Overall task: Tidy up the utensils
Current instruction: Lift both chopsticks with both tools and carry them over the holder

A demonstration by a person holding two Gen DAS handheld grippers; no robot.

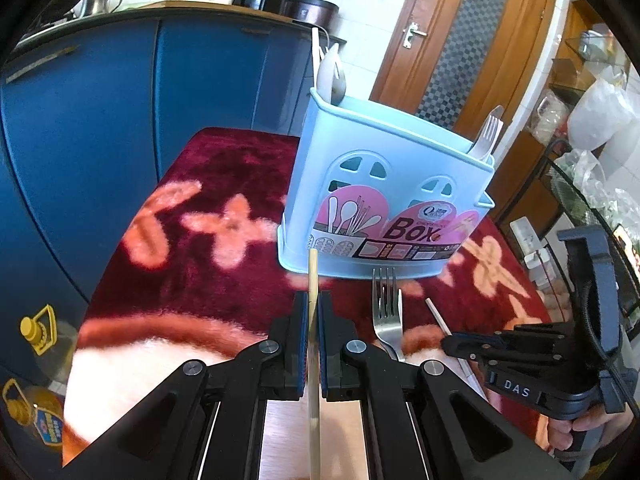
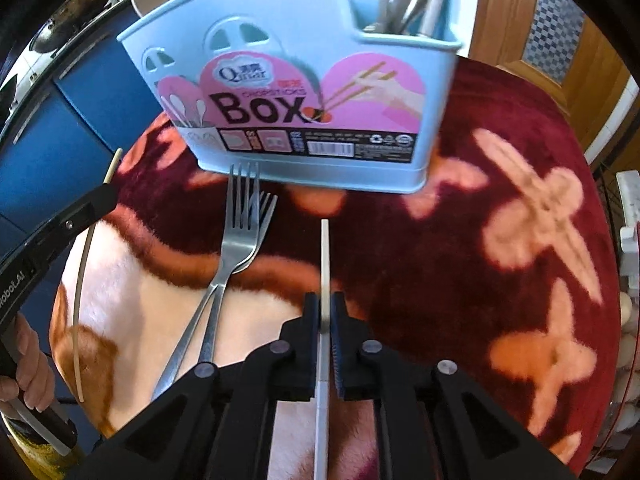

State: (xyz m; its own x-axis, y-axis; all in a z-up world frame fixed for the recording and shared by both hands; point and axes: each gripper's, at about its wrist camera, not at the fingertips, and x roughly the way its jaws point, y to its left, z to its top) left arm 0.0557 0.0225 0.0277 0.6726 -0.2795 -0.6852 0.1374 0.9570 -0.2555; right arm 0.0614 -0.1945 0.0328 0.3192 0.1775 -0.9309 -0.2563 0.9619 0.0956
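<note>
Pickup step: left gripper (image 1: 313, 320) jaws clamp a wooden chopstick (image 1: 313, 276); right gripper (image 2: 329, 312) jaws clamp a white chopstick (image 2: 325, 256). Next: carry both to the box (image 2: 296, 80) ahead.

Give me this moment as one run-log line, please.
left tool: shut on wooden chopstick | right tool: shut on white chopstick | two forks: on cloth | box: upright

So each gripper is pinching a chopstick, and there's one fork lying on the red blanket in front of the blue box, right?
Nearly. The left gripper pinches a wooden chopstick and the right gripper a white chopstick, but two forks lie on the red blanket in front of the blue box, one partly across the other. The right wrist view shows both.
</note>
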